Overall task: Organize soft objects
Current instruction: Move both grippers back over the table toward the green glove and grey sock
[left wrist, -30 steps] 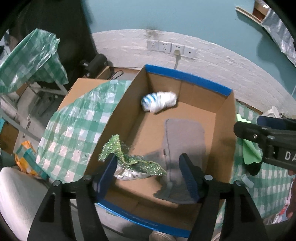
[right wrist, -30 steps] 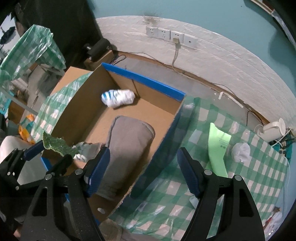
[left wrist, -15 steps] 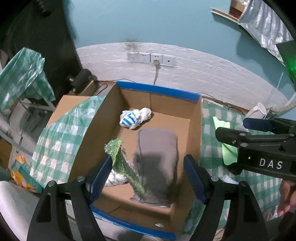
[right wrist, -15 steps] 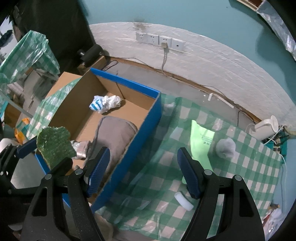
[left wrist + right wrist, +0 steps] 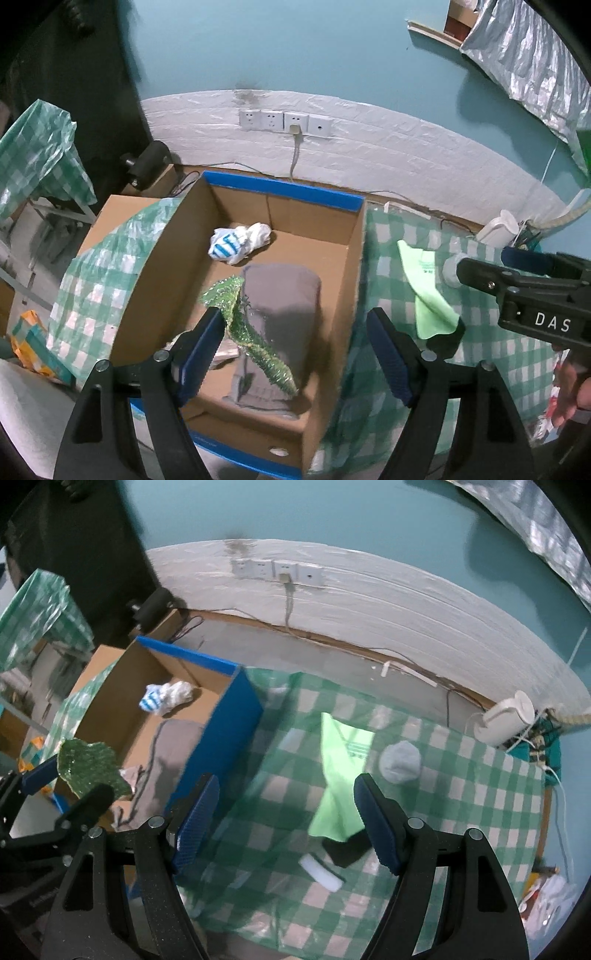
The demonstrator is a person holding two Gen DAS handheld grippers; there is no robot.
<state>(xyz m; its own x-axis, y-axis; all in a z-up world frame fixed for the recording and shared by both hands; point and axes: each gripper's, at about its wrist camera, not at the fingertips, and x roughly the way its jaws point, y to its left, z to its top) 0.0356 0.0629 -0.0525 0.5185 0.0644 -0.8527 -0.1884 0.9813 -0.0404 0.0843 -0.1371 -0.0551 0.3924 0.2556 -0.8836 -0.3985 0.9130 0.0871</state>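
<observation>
A cardboard box with blue edges [image 5: 284, 192] [image 5: 236, 709] holds a grey cloth [image 5: 284, 295], a white and blue crumpled sock [image 5: 236, 243] and a silvery bit. A green glittery piece [image 5: 243, 332] clings to the left finger of my left gripper [image 5: 295, 354], whose jaws stand wide open above the box; the piece also shows in the right wrist view [image 5: 88, 771]. My right gripper [image 5: 284, 827] is open and empty above the checked tablecloth [image 5: 461, 801], over a light green cloth [image 5: 341, 771]. A grey rolled sock [image 5: 400, 762] lies beside it.
A white block [image 5: 319, 873] and a black item [image 5: 345, 851] lie on the cloth near the front. A white appliance [image 5: 506, 716] and cables sit at the back right. Wall sockets [image 5: 284, 123] are behind the box. A plastic-covered chair [image 5: 37, 155] stands left.
Both grippers have risen and pulled back from the box. The right gripper has swung right, over the tablecloth. The green glittery piece still hangs at my left finger.
</observation>
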